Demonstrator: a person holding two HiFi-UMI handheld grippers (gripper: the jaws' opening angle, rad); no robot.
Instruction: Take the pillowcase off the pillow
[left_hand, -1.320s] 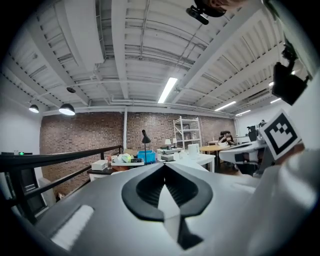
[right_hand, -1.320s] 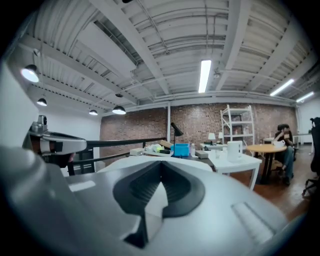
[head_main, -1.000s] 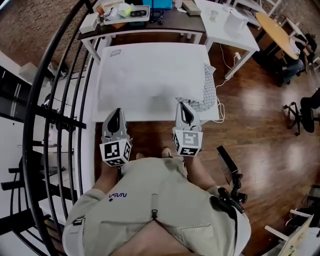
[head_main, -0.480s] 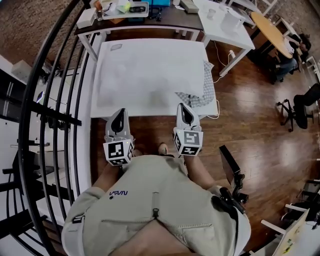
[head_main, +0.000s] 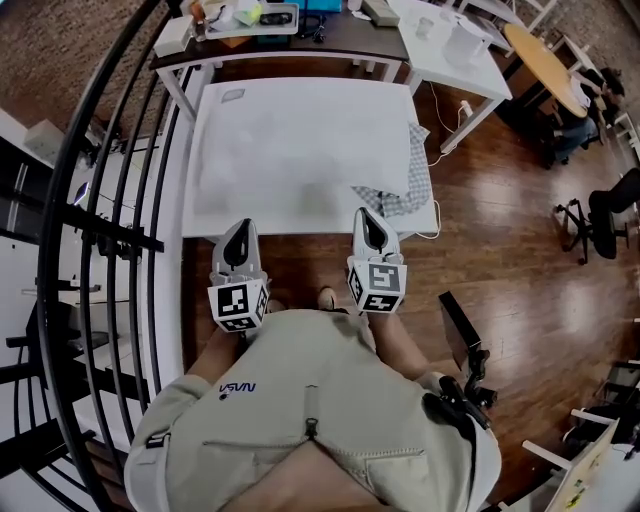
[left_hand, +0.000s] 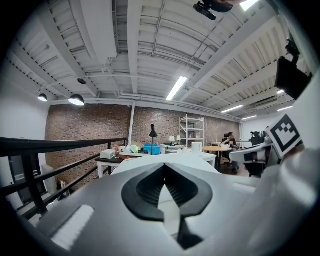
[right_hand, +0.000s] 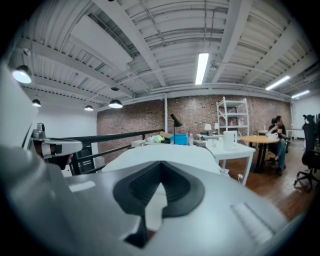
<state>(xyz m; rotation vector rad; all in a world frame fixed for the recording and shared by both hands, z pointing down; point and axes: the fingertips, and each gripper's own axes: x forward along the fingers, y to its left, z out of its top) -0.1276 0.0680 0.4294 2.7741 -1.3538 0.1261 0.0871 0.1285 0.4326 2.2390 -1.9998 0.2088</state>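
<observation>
Clenching is being kept up by the left gripper and the right gripper, both empty, at the near edge of the table; nothing is being shifted since a second ago; the checked pillowcase, seemingly off already, is lying at the right near corner of the white pillow.

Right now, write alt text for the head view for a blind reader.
A person holds the left gripper and right gripper, both shut and empty, at the near edge of a large white pillow on a white table. A grey checked cloth lies at its right near corner.
</observation>
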